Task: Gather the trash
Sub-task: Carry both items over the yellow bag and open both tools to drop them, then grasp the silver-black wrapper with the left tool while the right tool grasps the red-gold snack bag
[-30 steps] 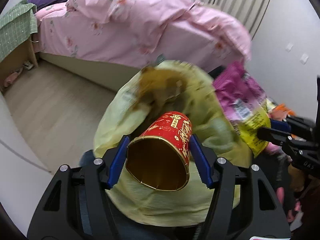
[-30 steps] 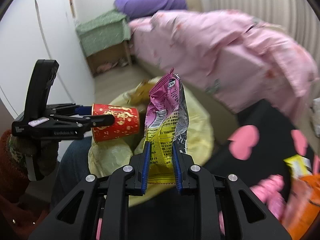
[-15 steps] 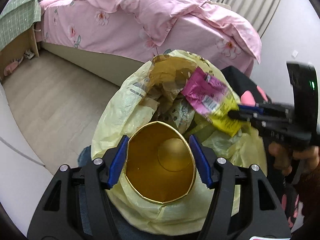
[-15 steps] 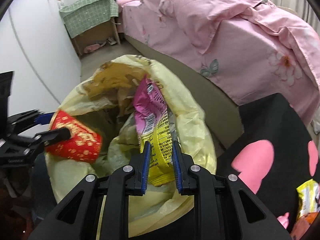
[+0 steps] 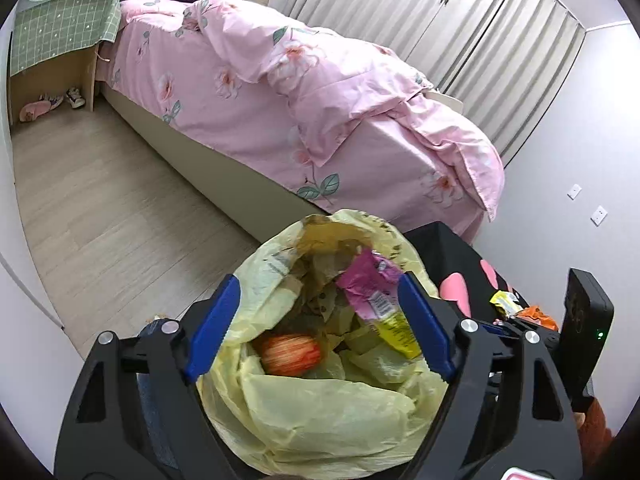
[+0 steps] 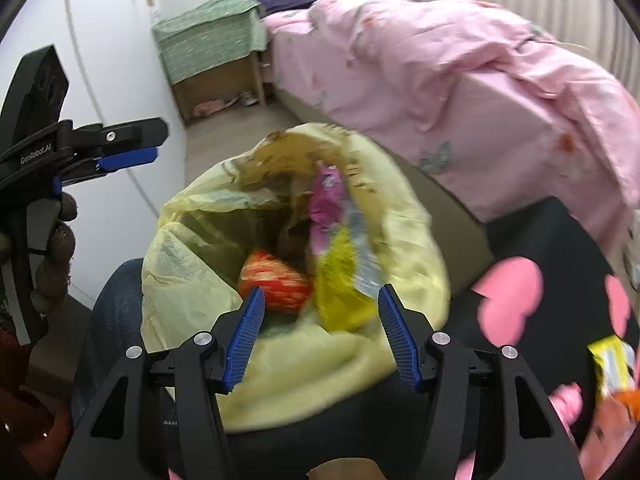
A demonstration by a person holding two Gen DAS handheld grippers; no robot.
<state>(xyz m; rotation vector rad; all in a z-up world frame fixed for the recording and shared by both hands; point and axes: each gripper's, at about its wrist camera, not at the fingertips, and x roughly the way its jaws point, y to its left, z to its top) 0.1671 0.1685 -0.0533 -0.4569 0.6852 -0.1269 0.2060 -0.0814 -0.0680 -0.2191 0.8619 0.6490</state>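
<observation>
Bag: yellow trash bag (image 5: 320,412), mouth open
Contents: red cup (image 5: 291,354), pink-yellow wrapper (image 5: 376,300)
Left gripper (image 5: 320,332): jaws opening, empty

Cup (image 5: 291,354) left of wrapper (image 5: 376,304), both in bag (image 5: 320,412); bed (image 5: 304,120) behind.

Soft, even indoor light fills both fisheye views, with no glare or hard shadows. Black vignette rings the corners, and straight lines bow toward the edges. The left-wrist view is sharp — the right-wrist view is motion-blurred, worst from three to six o'clock.
</observation>
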